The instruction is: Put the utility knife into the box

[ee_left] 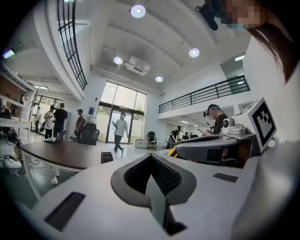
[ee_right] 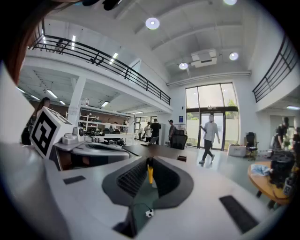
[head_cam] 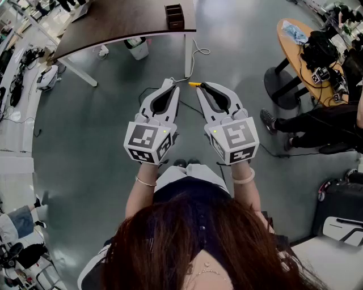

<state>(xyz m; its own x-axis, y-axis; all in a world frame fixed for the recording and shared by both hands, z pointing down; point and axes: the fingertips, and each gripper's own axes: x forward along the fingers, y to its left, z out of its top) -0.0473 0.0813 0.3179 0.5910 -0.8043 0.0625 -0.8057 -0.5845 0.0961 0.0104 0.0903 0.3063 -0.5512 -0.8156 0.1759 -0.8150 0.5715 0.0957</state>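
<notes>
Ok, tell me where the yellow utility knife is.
Head view centre: the yellow utility knife is clamped in the right gripper's tips, beside the left gripper.

Open floor (head_cam: 85, 130) lies between us and the table (head_cam: 113, 22). We note only a thin cable (head_cam: 199, 52) on that stretch. The box (head_cam: 174, 16) sits at the table's near right corner, top open, with bare tabletop to its left. A bin (head_cam: 137, 48) and a white leg (head_cam: 188, 55) stand beneath the top.

The right side is crowded: a round table (head_cam: 286, 42) heaped with gear, and a seated person's legs (head_cam: 309, 123) reaching toward us.

The left gripper (head_cam: 169, 82) and right gripper (head_cam: 202, 86) ride near each other with a slim gap between them. The knife (head_cam: 194, 84) juts into that gap.
</notes>
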